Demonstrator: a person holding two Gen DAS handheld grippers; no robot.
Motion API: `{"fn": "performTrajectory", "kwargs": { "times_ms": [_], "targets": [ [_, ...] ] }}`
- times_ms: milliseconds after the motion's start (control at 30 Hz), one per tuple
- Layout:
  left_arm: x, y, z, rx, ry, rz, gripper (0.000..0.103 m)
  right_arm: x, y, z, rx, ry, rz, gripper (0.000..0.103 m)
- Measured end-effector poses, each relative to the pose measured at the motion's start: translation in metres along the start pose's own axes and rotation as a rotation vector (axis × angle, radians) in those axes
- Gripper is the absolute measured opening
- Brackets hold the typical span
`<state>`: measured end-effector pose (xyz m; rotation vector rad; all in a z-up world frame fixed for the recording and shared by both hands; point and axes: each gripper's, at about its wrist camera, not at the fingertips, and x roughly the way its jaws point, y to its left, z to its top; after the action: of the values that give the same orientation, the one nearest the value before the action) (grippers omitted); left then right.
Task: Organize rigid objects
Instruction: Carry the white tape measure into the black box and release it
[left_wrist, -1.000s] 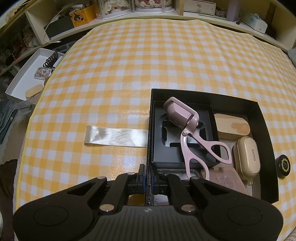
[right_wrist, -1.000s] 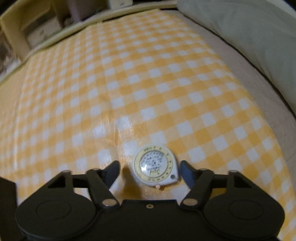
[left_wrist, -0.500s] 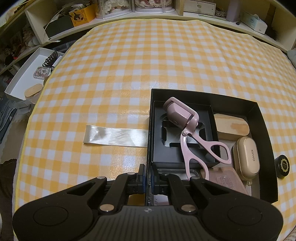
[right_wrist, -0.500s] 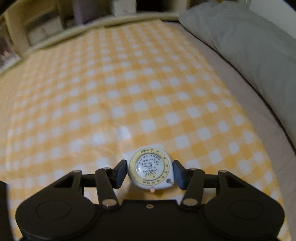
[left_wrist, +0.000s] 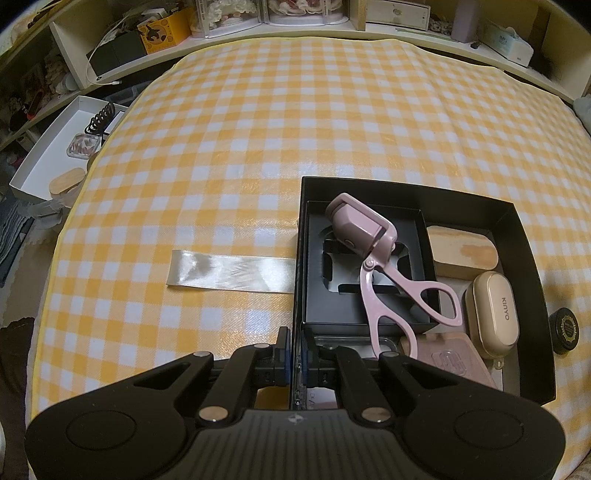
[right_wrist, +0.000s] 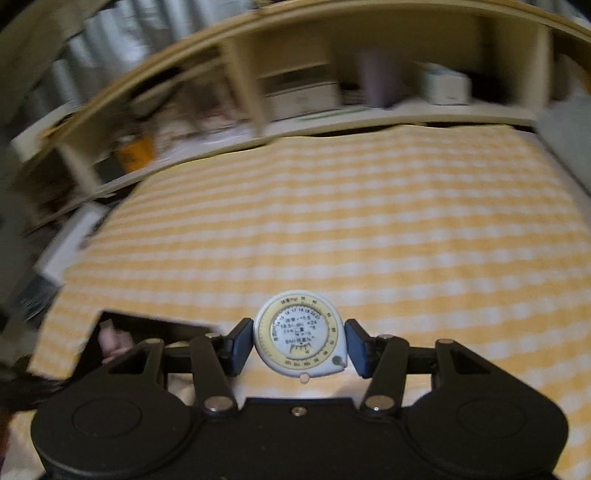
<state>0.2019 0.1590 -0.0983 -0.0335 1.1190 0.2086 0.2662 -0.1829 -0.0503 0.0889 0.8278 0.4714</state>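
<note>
My left gripper (left_wrist: 294, 356) is shut on the left wall of a black box (left_wrist: 517, 236) that sits on the yellow checked cloth. The box holds a pink eyelash curler (left_wrist: 373, 254), a smaller black insert (left_wrist: 314, 295), a wooden case (left_wrist: 461, 253), a gold Kinyo case (left_wrist: 493, 315) and a pink case (left_wrist: 454, 363). My right gripper (right_wrist: 300, 347) is shut on a round white and yellow tape measure (right_wrist: 301, 339) and holds it above the cloth. The black box (right_wrist: 122, 325) shows at the lower left of the right wrist view.
A silver ribbon strip (left_wrist: 229, 273) lies left of the box. A small black round jar (left_wrist: 565, 326) sits right of the box. A white tray (left_wrist: 55, 155) with small items is off the cloth's left edge. Shelves (left_wrist: 332, 22) line the far side.
My right gripper closed on the tape measure, lifted it off the cloth and swung left toward the black box. My left gripper stayed on the box wall.
</note>
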Motion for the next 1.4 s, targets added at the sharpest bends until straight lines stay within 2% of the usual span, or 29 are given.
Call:
{"fn": "performTrajectory", "kwargs": {
  "times_ms": [267,467,633,767,1067,1267,1400],
  "targets": [
    [-0.001,-0.001,0.000,-0.001,0.001,0.000,0.007,0.000,0.057,-0.025,-0.080,0.104,0.187,0.054],
    [-0.001,-0.001,0.000,-0.001,0.001,0.001,0.007,0.013,0.084,-0.042,-0.155,0.187,0.238,0.054],
    [-0.001,-0.001,0.000,-0.002,0.001,0.000,0.007,0.021,0.095,-0.058,-0.204,0.260,0.238,0.054],
    [-0.001,-0.001,0.000,-0.001,0.001,0.001,0.007,0.028,0.094,-0.062,-0.192,0.288,0.228,0.054],
    [-0.001,-0.001,0.000,-0.001,0.001,0.001,0.007,0.030,0.097,-0.062,-0.199,0.287,0.204,0.055],
    [-0.001,-0.001,0.000,-0.002,0.002,0.001,0.008,0.030,0.097,-0.061,-0.220,0.282,0.199,0.061],
    [-0.001,-0.001,0.000,-0.002,0.002,0.001,0.008,0.030,0.095,-0.060,-0.229,0.282,0.197,0.062]
  ]
}}
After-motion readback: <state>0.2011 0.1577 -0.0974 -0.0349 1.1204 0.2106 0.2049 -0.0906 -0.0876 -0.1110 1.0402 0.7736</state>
